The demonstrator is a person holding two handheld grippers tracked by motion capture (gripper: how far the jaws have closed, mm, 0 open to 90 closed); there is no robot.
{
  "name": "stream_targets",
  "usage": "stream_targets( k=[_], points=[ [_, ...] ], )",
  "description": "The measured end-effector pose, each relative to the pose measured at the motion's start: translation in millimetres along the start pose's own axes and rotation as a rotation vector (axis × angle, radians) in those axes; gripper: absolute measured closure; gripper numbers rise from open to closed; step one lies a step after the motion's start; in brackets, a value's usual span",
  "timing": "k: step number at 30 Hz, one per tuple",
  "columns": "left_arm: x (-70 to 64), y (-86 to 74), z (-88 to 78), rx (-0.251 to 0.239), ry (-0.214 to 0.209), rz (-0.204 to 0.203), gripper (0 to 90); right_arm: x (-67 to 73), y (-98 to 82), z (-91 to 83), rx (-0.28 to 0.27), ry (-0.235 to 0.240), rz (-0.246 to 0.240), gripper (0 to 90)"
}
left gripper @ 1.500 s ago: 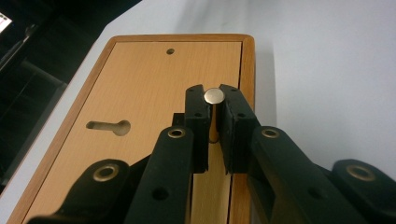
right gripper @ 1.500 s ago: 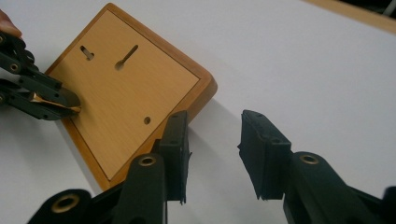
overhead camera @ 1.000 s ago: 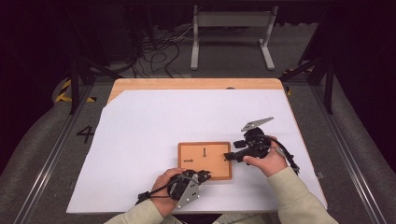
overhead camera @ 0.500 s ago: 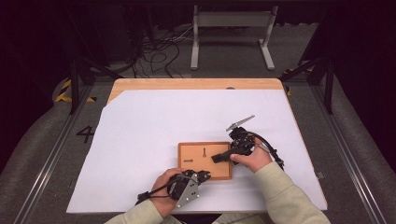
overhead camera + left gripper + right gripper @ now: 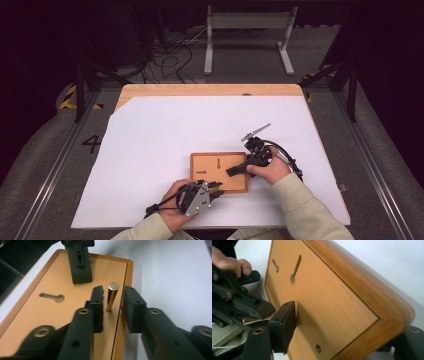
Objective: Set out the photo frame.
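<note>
- Brass peg (image 5: 111, 296) stands upright in the wooden board (image 5: 210, 165), between the left gripper's (image 5: 113, 305) jaws, which have just been opening and stand clear of it.
- Right gripper (image 5: 235, 171) clamps the board's edge, seemingly steadying it.

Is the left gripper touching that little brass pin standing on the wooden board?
Apart. In the left gripper view the brass pin stands upright between the left gripper jaws, with board showing on both sides of it; the jaws have just been opening.
</note>
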State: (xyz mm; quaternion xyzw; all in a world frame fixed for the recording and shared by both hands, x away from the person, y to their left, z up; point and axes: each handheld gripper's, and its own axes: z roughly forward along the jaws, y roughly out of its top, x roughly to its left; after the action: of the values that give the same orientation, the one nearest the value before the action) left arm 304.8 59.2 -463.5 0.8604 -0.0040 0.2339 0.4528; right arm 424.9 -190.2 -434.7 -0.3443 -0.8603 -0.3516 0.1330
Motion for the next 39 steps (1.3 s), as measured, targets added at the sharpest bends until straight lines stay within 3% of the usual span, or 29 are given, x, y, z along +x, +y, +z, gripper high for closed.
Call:
stream_targets(
  k=[1, 2, 4, 5, 8, 11, 12, 13, 14, 18, 20, 21, 23, 25, 27, 31, 35, 39],
  points=[
    [2.0, -0.6, -3.1, -0.006, -0.006, -0.029, 67.1, 0.4, -0.1, -1.1, -0.001, 0.008, -0.004, 35.0],
    [2.0, -0.6, -3.1, -0.006, -0.006, -0.029, 64.2, 1.2, -0.1, -2.2, -0.003, 0.012, -0.010, 36.3],
    [6.6, -1.9, -10.5, -0.023, -0.040, -0.148, 59.2, 2.9, -0.1, -3.9, -0.002, 0.010, -0.021, 37.5],
    [9.5, -1.7, -15.4, -0.062, -0.071, -0.204, 54.8, 6.3, -0.2, -6.3, -0.004, 0.006, -0.041, 39.3],
    [12.9, 1.7, -28.3, -0.186, -0.123, -0.261, 53.4, 8.6, -0.3, -7.8, -0.007, 0.000, -0.058, 40.5],
    [16.4, 6.1, -41.0, -0.251, -0.134, -0.271, 51.5, 12.3, -1.2, -11.0, -0.008, -0.005, -0.090, 43.0],
    [19.0, 6.8, -47.1, -0.273, -0.125, -0.283, 50.9, 13.4, -1.5, -11.8, -0.010, -0.003, -0.098, 43.9],
    [24.1, 6.1, -55.9, -0.302, -0.094, -0.300, 50.4, 16.2, -2.6, -14.2, -0.016, -0.007, -0.137, 45.4],
    [24.1, 6.1, -55.9, -0.302, -0.094, -0.300, 50.3, 16.2, -2.6, -14.2, -0.016, -0.007, -0.137, 45.4],
    [41.1, -3.6, -76.7, -0.362, 0.018, -0.359, 51.2, 24.3, -5.9, -18.0, -0.034, -0.030, -0.223, 47.0],
    [49.4, -10.4, -86.9, -0.380, 0.068, -0.400, 51.4, 29.1, -8.2, -20.0, -0.041, -0.042, -0.266, 48.0],
    [56.0, -17.1, -95.5, -0.398, 0.113, -0.435, 51.5, 33.0, -10.2, -21.7, -0.041, -0.055, -0.302, 48.9],
    [59.4, -21.2, -100.0, -0.398, 0.134, -0.451, 51.4, 35.6, -11.4, -22.6, -0.040, -0.063, -0.319, 49.4],
    [65.2, -29.7, -106.0, -0.396, 0.177, -0.484, 50.6, 44.4, -16.2, -25.6, -0.034, -0.091, -0.384, 51.2],
    [66.8, -32.4, -107.4, -0.387, 0.186, -0.491, 50.4, 46.5, -17.5, -26.2, -0.033, -0.098, -0.404, 51.8],
    [71.8, -44.8, -108.4, -0.352, 0.228, -0.518, 49.9, 61.4, -27.7, -29.8, -0.030, -0.147, -0.531, 55.4],
    [75.0, -52.9, -107.8, -0.329, 0.243, -0.536, 48.4, 71.1, -34.5, -32.0, -0.022, -0.163, -0.576, 58.9],
    [76.5, -58.8, -106.9, -0.301, 0.251, -0.534, 48.3, 78.8, -41.1, -33.1, -0.021, -0.172, -0.592, 60.8]
  ],
)
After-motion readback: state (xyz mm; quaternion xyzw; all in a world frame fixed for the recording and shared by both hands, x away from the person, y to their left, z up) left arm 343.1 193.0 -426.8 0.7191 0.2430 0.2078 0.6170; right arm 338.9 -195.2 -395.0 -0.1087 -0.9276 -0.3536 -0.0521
